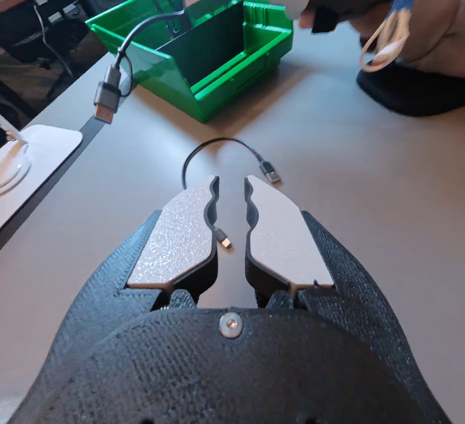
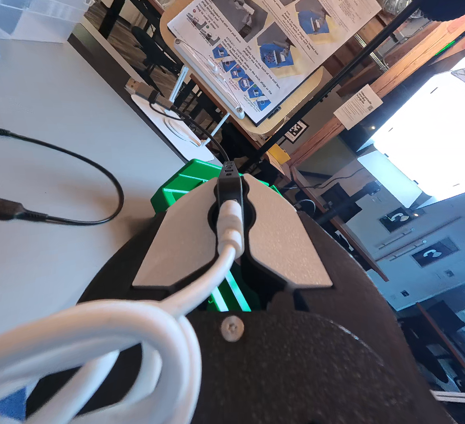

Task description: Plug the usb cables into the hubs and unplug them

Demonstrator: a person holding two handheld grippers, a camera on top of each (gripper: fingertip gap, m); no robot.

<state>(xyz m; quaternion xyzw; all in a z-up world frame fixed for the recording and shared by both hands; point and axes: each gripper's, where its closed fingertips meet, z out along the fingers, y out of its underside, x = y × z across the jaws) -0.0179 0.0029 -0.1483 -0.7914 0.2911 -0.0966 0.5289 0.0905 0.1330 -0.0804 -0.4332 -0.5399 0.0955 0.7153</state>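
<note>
The right gripper [image 2: 230, 182] is clamped on a slim black hub [image 2: 229, 186], whose body sits squeezed between the two grey textured fingers [image 2: 186, 230] above the green bin [image 2: 176, 191]. A smooth white cable [image 2: 227, 230] is plugged into the hub's near end and loops toward the camera. The hub's own dark lead [image 1: 143, 31] hangs left of the green bin [image 1: 156, 72], ending in a grey metal-tipped plug [image 1: 107, 96]. The left gripper [image 1: 231, 180] holds nothing, its wavy-edged fingers [image 1: 183, 235] narrowly parted. A thin black cable [image 1: 216, 142] lies on the matte table [image 1: 352, 185] in front of the bin, its small connector [image 1: 225, 242] between those fingers.
</note>
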